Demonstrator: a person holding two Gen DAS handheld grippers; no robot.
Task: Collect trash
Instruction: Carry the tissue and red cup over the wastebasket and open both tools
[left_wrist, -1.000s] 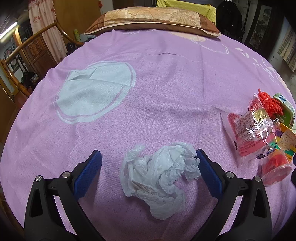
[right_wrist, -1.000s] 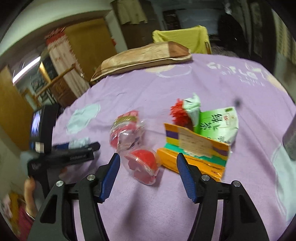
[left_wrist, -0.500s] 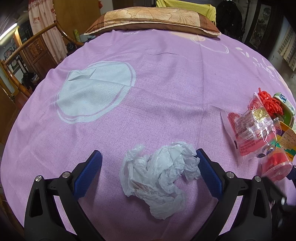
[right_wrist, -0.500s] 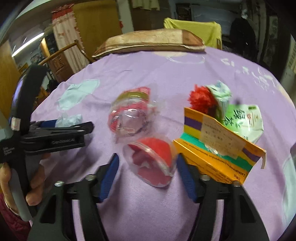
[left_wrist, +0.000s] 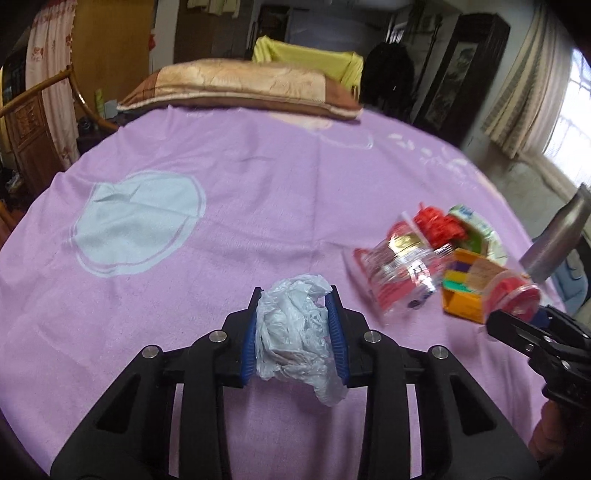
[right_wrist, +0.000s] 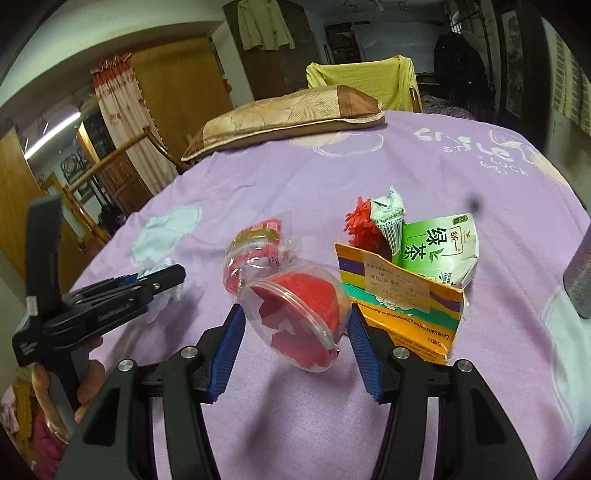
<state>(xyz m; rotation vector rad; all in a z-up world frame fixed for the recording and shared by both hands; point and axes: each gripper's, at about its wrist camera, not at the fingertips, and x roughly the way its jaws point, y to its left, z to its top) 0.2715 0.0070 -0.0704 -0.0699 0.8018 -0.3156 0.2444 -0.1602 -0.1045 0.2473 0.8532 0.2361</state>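
Note:
My left gripper (left_wrist: 294, 295) is shut on a crumpled white plastic bag (left_wrist: 291, 332) and holds it above the purple bedspread (left_wrist: 240, 184). My right gripper (right_wrist: 295, 314) is shut on a clear plastic cup with red inside (right_wrist: 295, 314) and holds it tilted, a little above the spread. The cup (left_wrist: 513, 295) and the right gripper (left_wrist: 517, 325) also show at the right of the left wrist view. The left gripper (right_wrist: 162, 277) with the bag (right_wrist: 159, 291) shows at the left of the right wrist view.
More trash lies on the spread: a clear red wrapper (right_wrist: 255, 251), an orange striped carton (right_wrist: 402, 306), a green tea pack (right_wrist: 439, 251), red shreds (right_wrist: 360, 225). A grey metal bottle (right_wrist: 580, 273) stands at the right. A pillow (right_wrist: 284, 118) lies at the far end.
My left gripper closed on the white bag and lifted it. My right gripper closed on the red cup and raised it off the spread.

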